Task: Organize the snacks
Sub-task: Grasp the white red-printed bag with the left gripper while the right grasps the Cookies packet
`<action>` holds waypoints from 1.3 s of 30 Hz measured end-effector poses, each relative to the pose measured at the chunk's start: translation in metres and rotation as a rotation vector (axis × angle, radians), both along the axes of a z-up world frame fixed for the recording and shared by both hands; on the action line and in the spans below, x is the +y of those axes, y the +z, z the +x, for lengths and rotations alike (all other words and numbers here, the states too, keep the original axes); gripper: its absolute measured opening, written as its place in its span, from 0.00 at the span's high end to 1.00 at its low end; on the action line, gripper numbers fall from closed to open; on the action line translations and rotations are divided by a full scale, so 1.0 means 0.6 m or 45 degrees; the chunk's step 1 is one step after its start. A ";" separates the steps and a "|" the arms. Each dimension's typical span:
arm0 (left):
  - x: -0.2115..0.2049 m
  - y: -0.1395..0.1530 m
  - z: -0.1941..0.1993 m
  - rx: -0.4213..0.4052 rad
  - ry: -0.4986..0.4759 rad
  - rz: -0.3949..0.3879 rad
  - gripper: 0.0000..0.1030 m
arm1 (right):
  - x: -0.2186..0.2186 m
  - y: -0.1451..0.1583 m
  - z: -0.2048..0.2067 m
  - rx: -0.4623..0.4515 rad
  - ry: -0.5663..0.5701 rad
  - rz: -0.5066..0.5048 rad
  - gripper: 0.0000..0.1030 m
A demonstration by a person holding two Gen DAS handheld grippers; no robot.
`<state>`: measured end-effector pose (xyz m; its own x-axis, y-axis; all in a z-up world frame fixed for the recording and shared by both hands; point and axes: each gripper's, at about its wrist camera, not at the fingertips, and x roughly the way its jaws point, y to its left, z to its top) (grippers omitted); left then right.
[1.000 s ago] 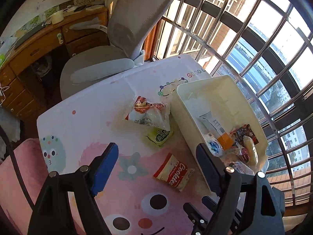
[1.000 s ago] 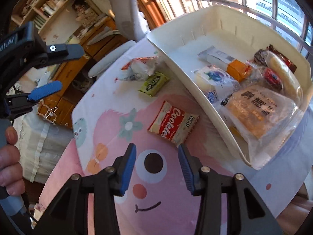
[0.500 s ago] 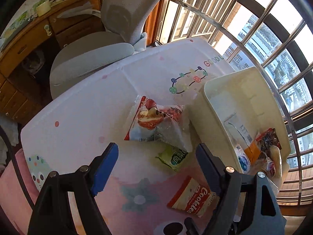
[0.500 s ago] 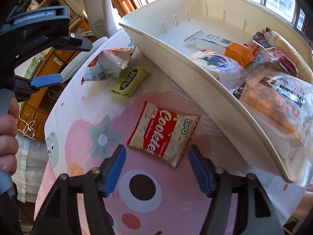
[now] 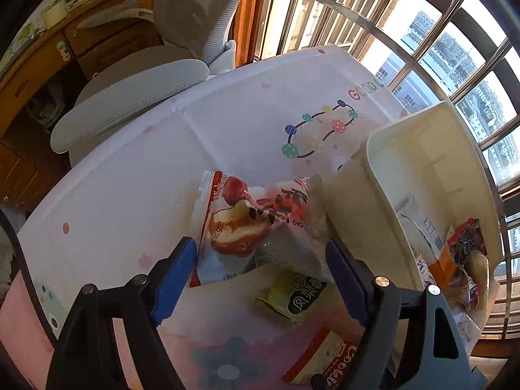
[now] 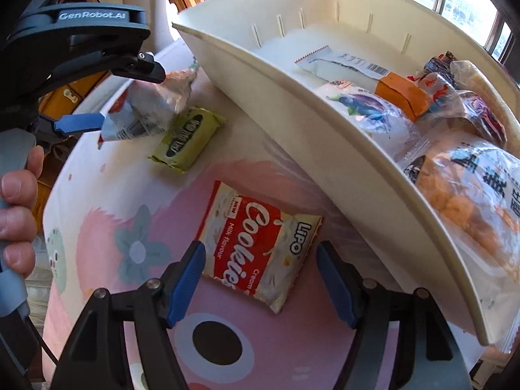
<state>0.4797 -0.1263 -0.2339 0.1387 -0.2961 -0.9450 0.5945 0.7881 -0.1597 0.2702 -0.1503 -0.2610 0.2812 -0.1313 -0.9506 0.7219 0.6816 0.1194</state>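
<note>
In the left wrist view, the left gripper [image 5: 260,279] stands wide over the red-and-white snack bag [image 5: 250,227] beside the bin [image 5: 354,208]; in the right wrist view, the right gripper [image 6: 260,282], jaws opening, straddles the cookie packet [image 6: 256,243], lying diagonally near the table's [image 6: 104,227] edge.

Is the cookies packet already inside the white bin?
No, the cookies packet lies on the tablecloth outside the bin, between the right tongs' tips.

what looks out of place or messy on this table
Three snacks lie outside the bin: a cookies pack, a green packet and a crumpled red-and-white bag by the bin's corner. The bin's snacks are heaped at one end, a bag overhanging the rim. Nothing looks spilled or torn.
</note>
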 end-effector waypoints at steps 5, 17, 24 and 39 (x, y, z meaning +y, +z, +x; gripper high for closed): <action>-0.010 -0.021 0.004 -0.044 0.034 0.026 0.19 | 0.005 -0.003 0.014 0.029 0.058 -0.041 0.31; -0.008 -0.029 0.005 -0.124 0.088 -0.047 0.28 | 0.033 -0.010 0.046 0.099 0.186 -0.144 0.26; -0.004 -0.023 0.000 -0.144 0.086 -0.061 0.35 | 0.056 -0.013 0.064 0.115 0.229 -0.182 0.27; 0.039 -0.016 -0.006 -0.156 0.145 -0.016 0.46 | 0.087 0.000 0.046 0.062 0.295 -0.171 0.58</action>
<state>0.4758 -0.1029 -0.2435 0.2858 -0.2836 -0.9153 0.5167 0.8501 -0.1020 0.2979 -0.0983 -0.2608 0.2731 -0.1945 -0.9421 0.5472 0.8369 -0.0141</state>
